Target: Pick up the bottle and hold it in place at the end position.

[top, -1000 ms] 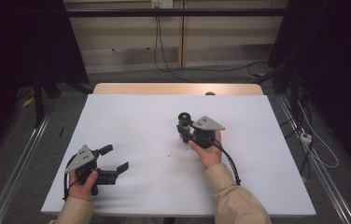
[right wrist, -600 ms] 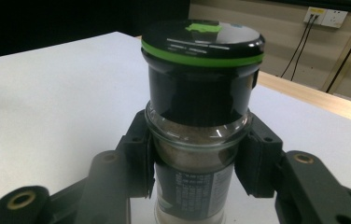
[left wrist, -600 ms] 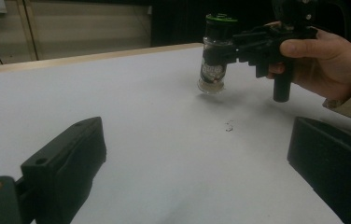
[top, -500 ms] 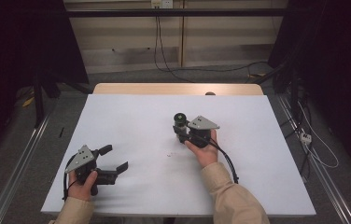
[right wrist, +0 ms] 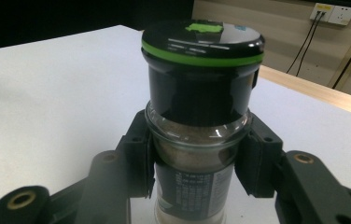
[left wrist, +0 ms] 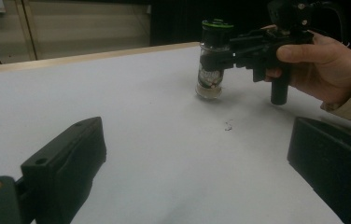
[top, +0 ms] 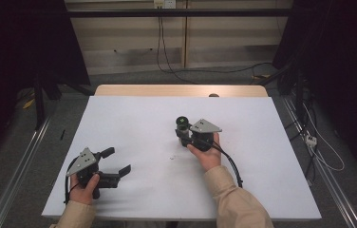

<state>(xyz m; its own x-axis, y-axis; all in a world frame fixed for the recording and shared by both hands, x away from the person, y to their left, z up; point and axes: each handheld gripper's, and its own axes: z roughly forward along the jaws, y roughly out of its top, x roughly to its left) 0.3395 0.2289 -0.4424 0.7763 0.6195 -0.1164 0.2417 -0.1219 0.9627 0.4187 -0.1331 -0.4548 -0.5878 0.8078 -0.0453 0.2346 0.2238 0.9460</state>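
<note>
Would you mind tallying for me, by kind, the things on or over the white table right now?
Handheld grippers: 2, left gripper and right gripper
Spice jars with black, green-ringed lids: 1, jar
Small dark specks on the table: 1, speck
Total: 4

Jar label: print too blurred to read (lower centre of right gripper view)
Jar base: cut off by bottom edge

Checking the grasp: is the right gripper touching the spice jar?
Touching: the right gripper view shows the right gripper with both pads pressed against the spice jar.
</note>
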